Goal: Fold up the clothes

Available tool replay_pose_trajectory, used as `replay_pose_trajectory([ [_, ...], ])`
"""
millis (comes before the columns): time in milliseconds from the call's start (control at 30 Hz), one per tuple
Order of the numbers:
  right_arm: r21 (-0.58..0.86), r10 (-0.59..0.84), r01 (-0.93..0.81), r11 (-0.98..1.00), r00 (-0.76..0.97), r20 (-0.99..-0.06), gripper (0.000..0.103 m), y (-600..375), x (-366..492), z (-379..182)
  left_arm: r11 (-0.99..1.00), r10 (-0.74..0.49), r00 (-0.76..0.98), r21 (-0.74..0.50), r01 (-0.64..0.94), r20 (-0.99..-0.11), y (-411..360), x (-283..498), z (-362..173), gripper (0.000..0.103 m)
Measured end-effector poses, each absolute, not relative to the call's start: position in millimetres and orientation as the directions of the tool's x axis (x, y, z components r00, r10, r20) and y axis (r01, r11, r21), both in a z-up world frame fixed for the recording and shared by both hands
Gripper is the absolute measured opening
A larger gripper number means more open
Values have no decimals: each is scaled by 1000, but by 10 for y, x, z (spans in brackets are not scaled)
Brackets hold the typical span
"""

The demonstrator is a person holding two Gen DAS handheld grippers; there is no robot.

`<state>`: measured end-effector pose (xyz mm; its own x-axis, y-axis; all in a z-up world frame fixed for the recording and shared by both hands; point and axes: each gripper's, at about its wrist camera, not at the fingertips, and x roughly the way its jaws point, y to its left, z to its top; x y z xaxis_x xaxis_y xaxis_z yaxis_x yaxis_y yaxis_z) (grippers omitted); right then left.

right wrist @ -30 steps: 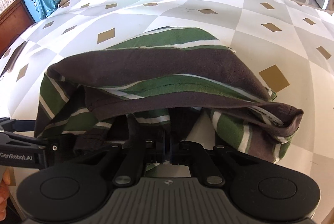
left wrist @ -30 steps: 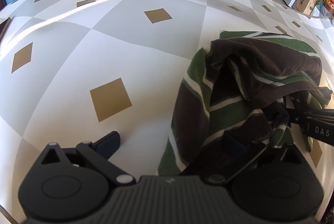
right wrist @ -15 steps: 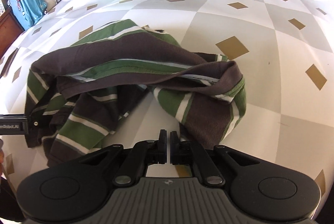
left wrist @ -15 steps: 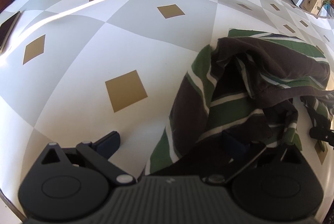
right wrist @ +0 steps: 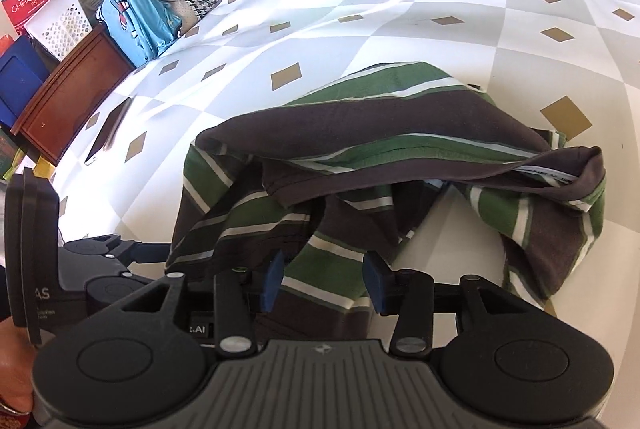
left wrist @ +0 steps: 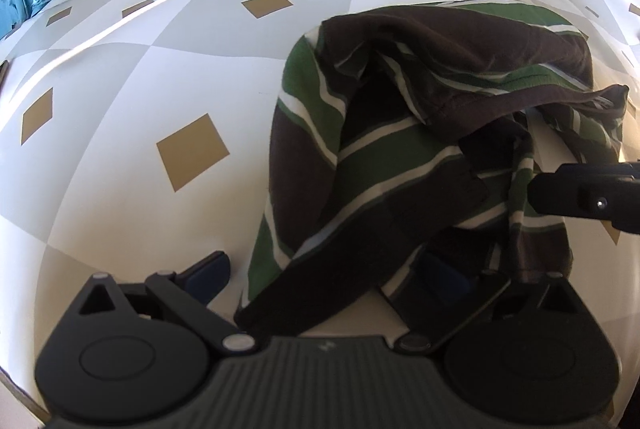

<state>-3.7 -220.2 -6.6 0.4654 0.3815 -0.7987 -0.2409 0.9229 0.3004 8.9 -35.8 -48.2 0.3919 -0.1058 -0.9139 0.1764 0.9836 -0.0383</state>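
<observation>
Both grippers sit at the near edge of the crumpled brown, green and white striped knit shirt on the counter.

We see the left gripper spread wide, its blue left pad bare on the diamond-patterned white and grey cloth, its right pad under a brown fold of the shirt; nothing is pinched. We see the right gripper partly spread, blue pads either side of a striped fold at the shirt's near hem, not closed on it. The shirt lies bunched in a heap, one brown band folded over the top, collar label showing at right. The left gripper's body sits just beside the right one. A phone-like flat slab lies well apart on the counter.
</observation>
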Motion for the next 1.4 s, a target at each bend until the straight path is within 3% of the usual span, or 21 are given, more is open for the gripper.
replay_pose_trajectory([
  [367,204,286,-222,953,448,-847,47,-1927,97,-229,980,-120,414,-42,193,-902,-319,77,-439,103],
  [467,164,253,-225,960,456,-853,36,-1911,94,-260,981,-124,414,-50,186,-902,-310,97,-442,103],
  [533,157,244,-221,963,458,-855,18,-1946,100,-261,982,-123,414,-50,184,-902,-311,105,-434,103],
  [600,165,244,-206,964,456,-856,13,-2012,107,-261,982,-122,415,-48,184,-902,-313,106,-429,103],
  [1200,27,63,-90,996,425,-903,0,-2742,-346,-248,991,-95,401,-46,129,-911,-229,107,-352,103],
  [1400,50,62,-40,998,415,-908,1,-3002,-513,-188,989,-93,375,-43,139,-922,-247,54,-315,103],
])
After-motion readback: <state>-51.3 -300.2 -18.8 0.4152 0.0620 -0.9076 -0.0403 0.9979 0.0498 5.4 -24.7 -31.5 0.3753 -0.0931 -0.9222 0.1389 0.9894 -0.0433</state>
